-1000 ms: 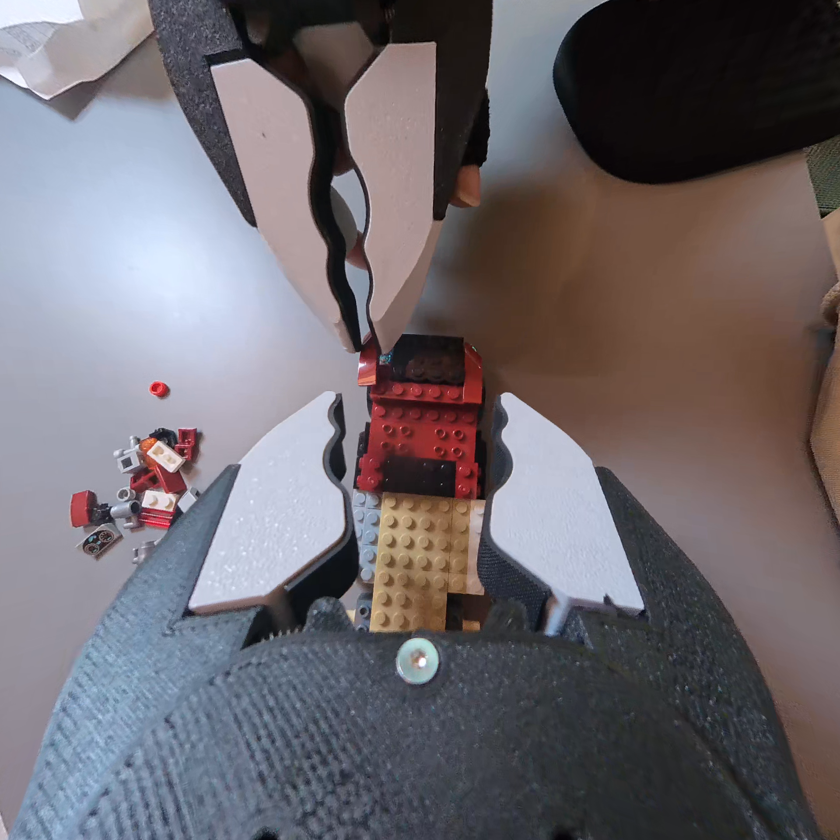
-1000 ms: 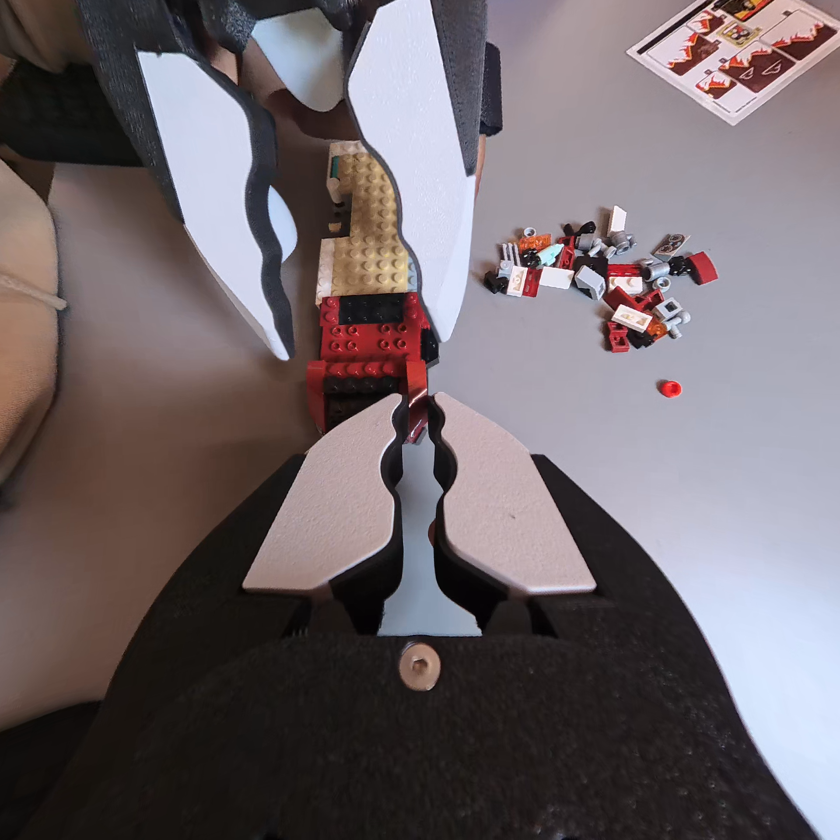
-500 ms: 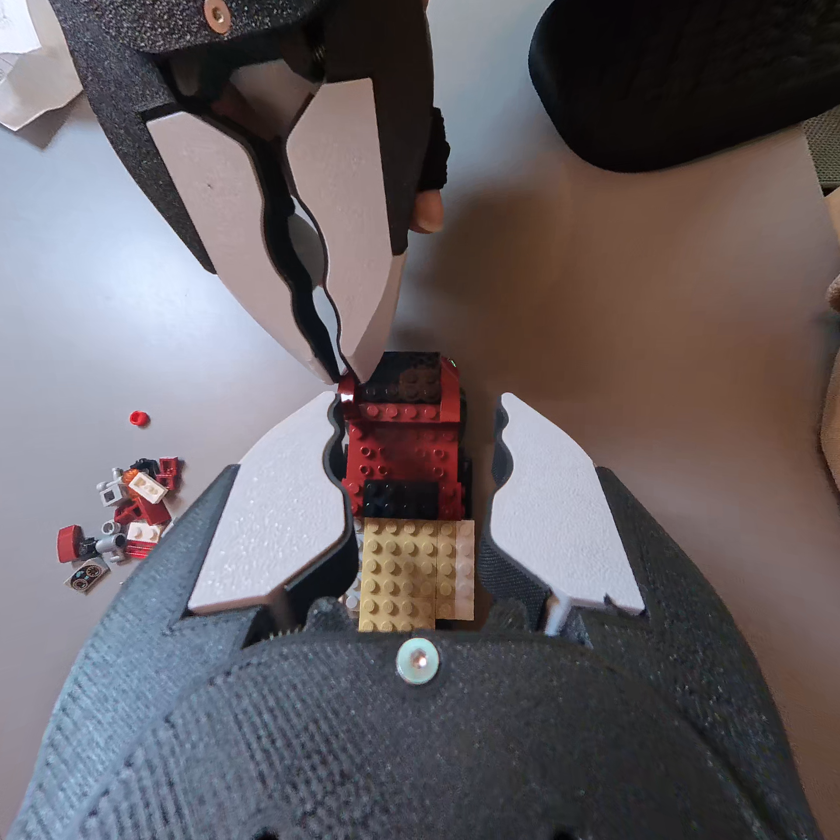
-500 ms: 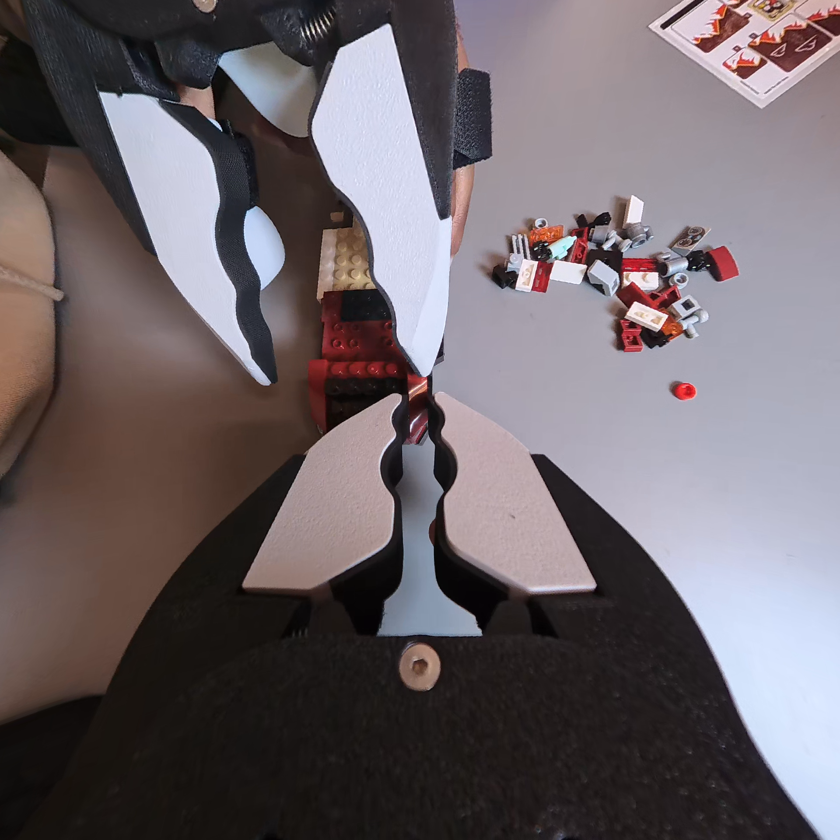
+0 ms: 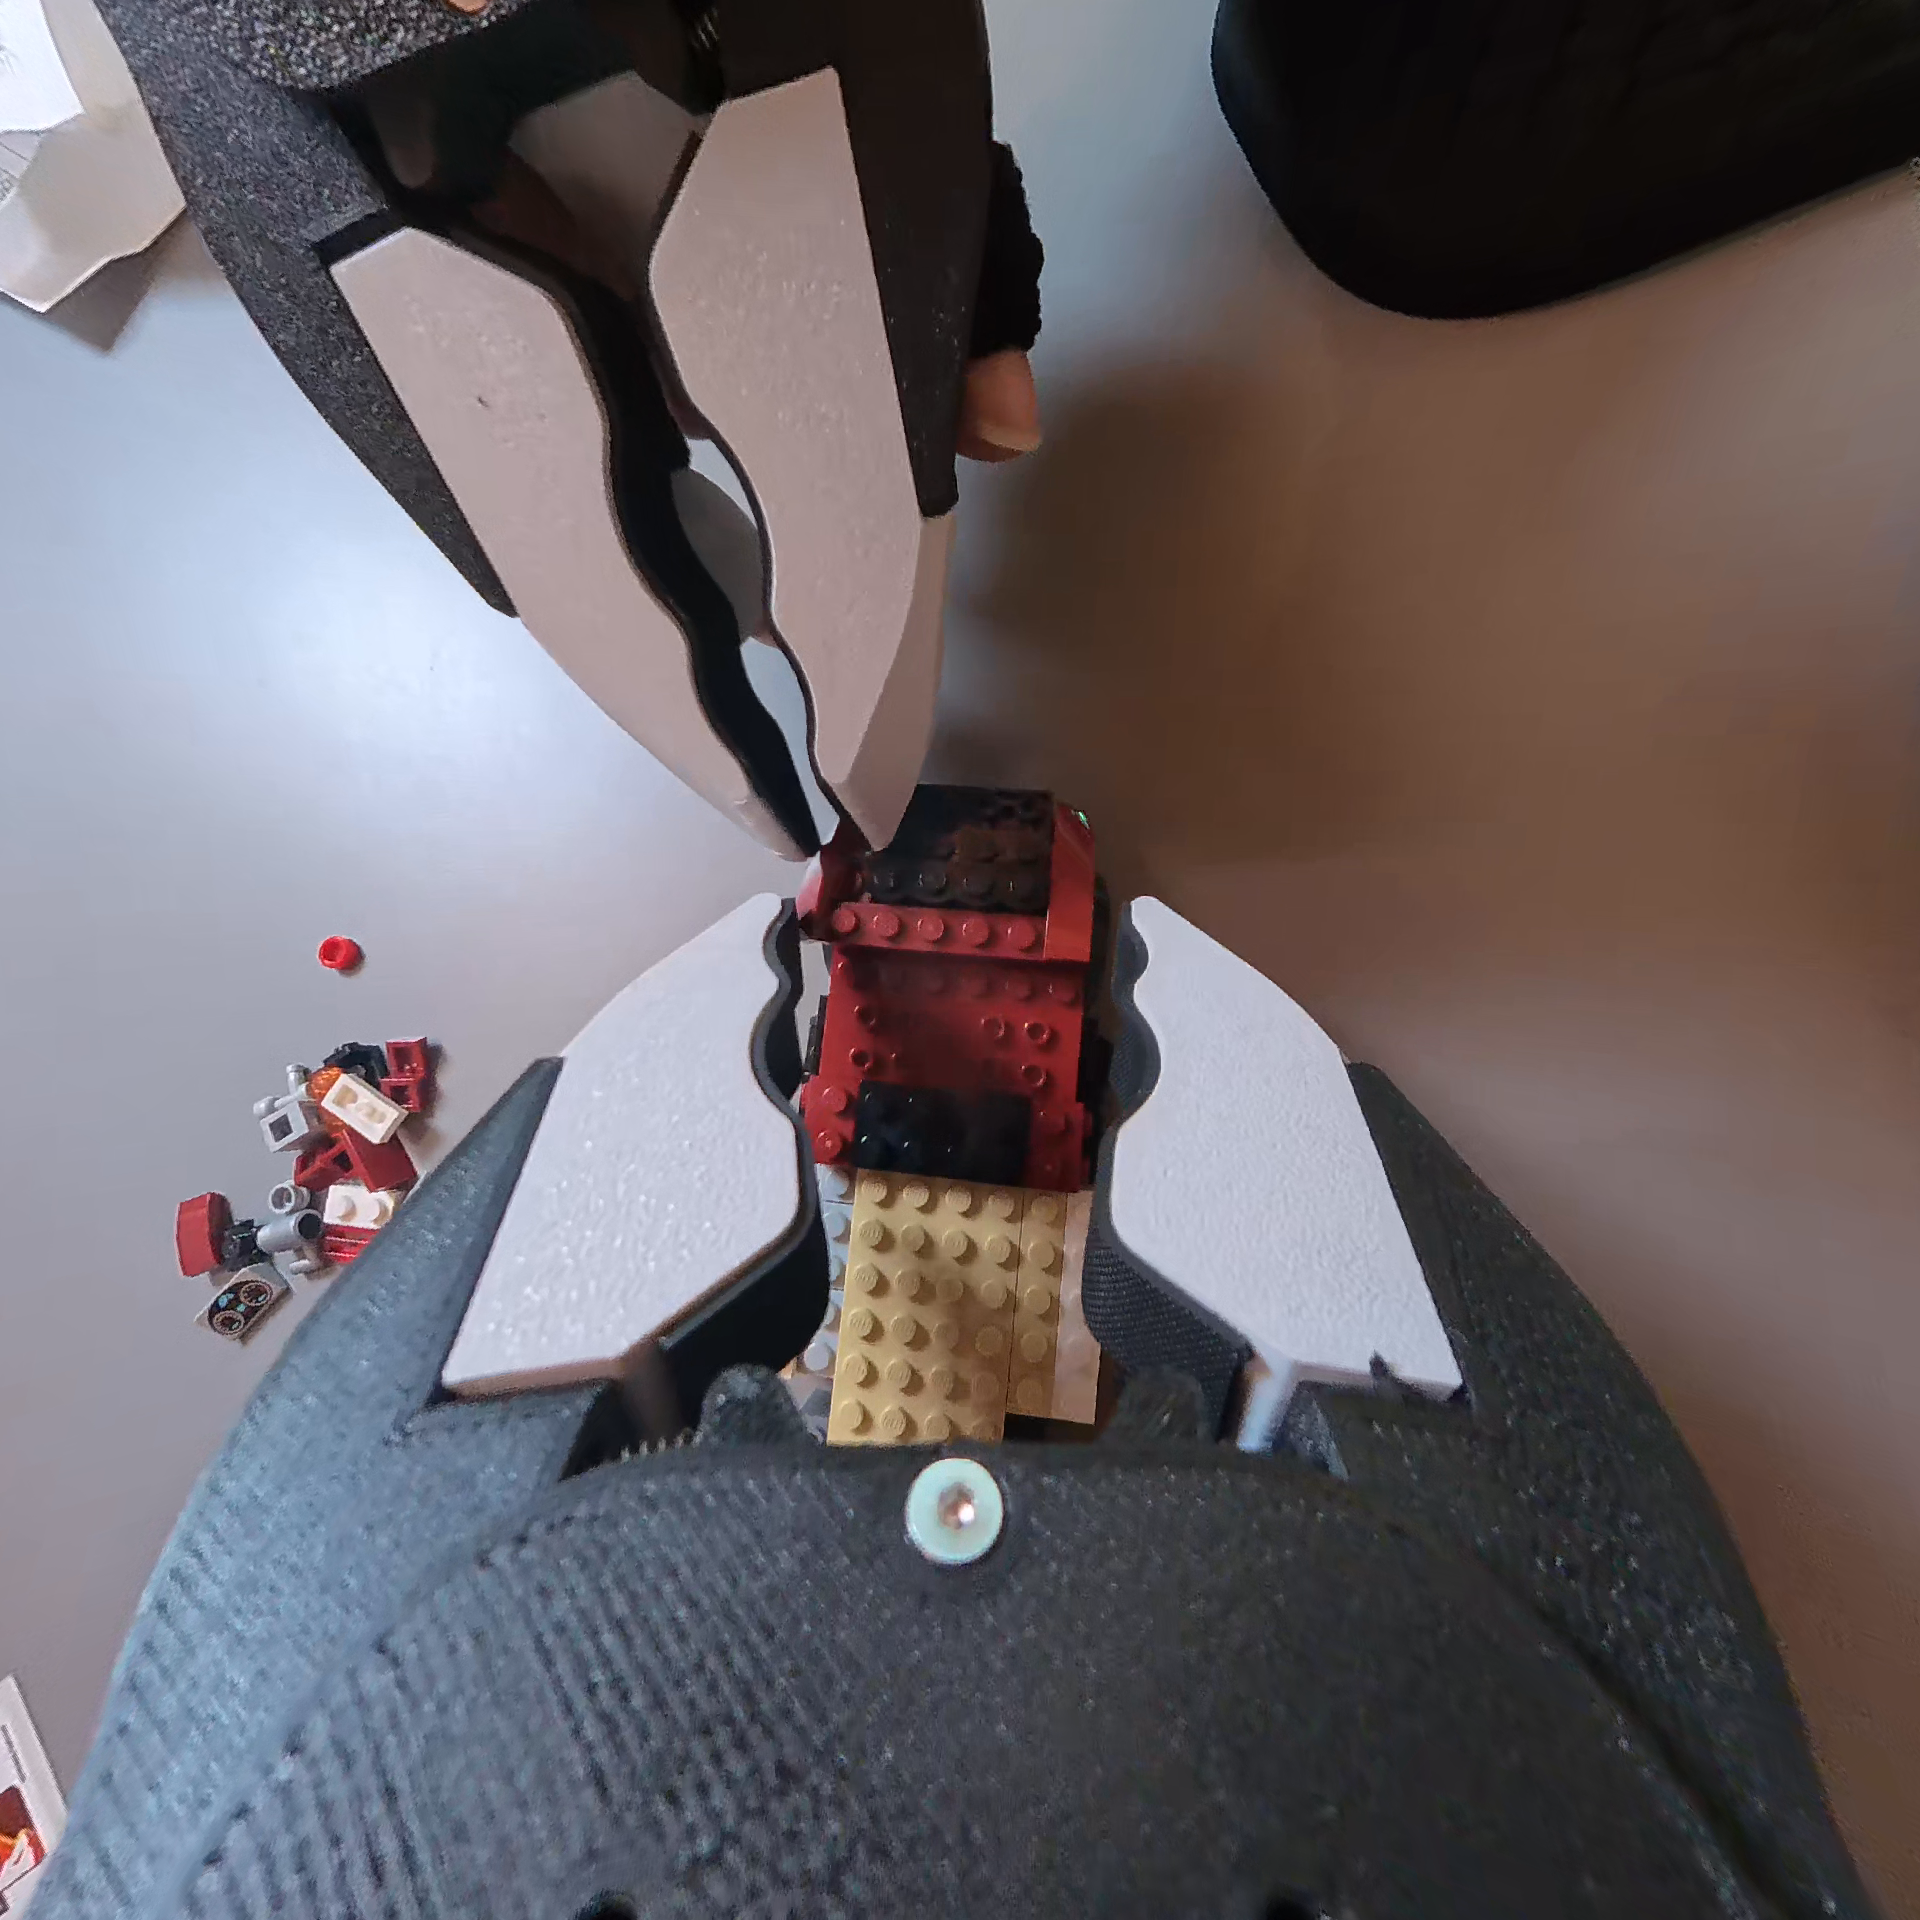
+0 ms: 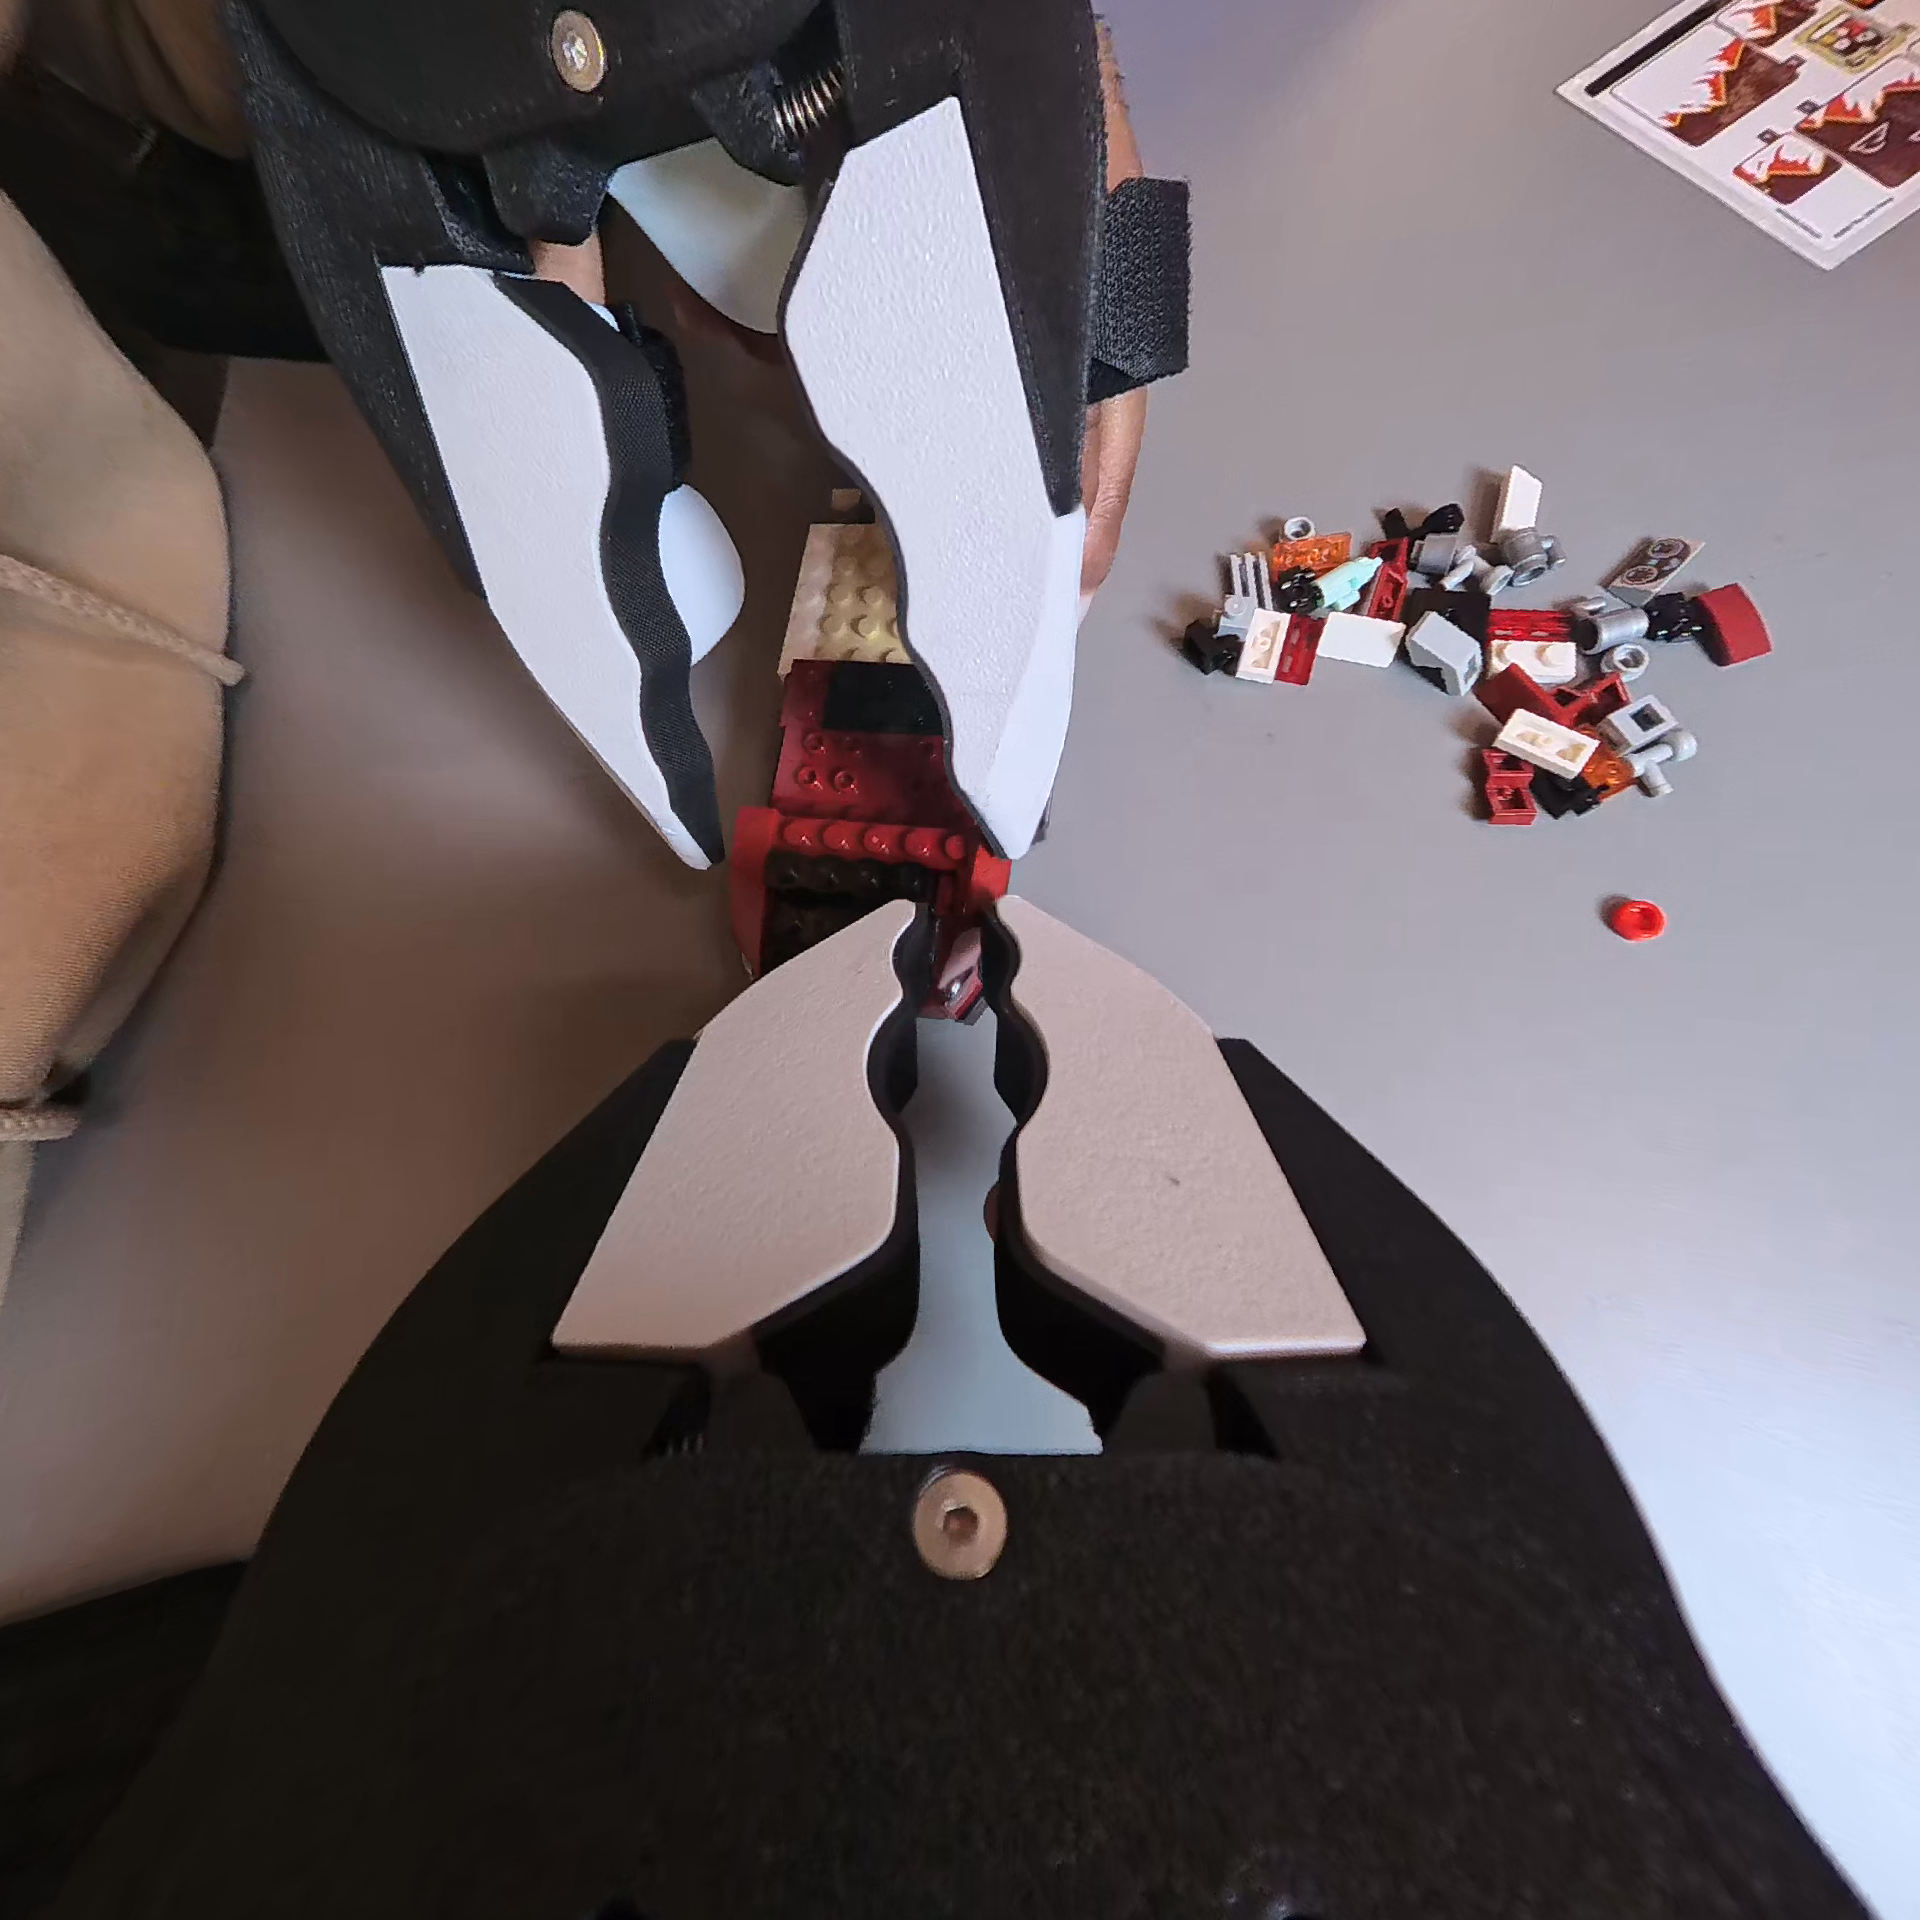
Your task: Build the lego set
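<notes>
The left gripper (image 5: 951, 925) is standing wide around the brick model (image 5: 951, 1049) on the table (image 5: 1455, 935); whether its pads are pressing, I cannot tell. The right gripper (image 6: 956, 935) is pinching narrow on a dark red piece (image 6: 961, 971) at the model's corner. If the model is loose, a push may be shifting it, or the piece may be slipping out. A printed sheet (image 6: 1787, 114) is lying beyond the loose bricks (image 6: 1475, 665); no brand is showing.
</notes>
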Available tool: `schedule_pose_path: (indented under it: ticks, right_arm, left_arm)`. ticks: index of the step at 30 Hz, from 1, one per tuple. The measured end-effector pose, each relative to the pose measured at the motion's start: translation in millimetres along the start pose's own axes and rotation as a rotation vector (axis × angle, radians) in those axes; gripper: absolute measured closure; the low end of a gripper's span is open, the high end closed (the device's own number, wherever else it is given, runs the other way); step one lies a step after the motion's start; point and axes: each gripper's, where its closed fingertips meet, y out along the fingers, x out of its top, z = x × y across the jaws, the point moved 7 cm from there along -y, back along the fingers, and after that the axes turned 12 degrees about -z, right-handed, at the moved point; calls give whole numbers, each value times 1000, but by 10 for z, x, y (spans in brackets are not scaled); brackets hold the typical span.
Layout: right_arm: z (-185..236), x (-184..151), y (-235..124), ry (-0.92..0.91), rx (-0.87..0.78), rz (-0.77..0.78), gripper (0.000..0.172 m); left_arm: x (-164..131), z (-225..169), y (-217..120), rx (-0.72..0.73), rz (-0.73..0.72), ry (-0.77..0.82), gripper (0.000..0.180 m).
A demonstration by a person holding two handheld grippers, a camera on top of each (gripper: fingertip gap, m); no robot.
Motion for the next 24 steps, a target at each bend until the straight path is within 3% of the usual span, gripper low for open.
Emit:
schedule_pose_path:
  ticks: [12, 18, 24]
  right_arm:
    - [104, -14, 7, -6, 65, -11, 166]
    - [77, 2, -36, 51, 63, -39, 157]
    - [51, -24, 27, 118, 93, -29, 163]
  left_arm:
    - [19, -81, -13, -37, -7, 48, 129]
    - [17, -90, -16, -34, -7, 65, 130]
    - [23, -99, -15, -34, -6, 67, 130]
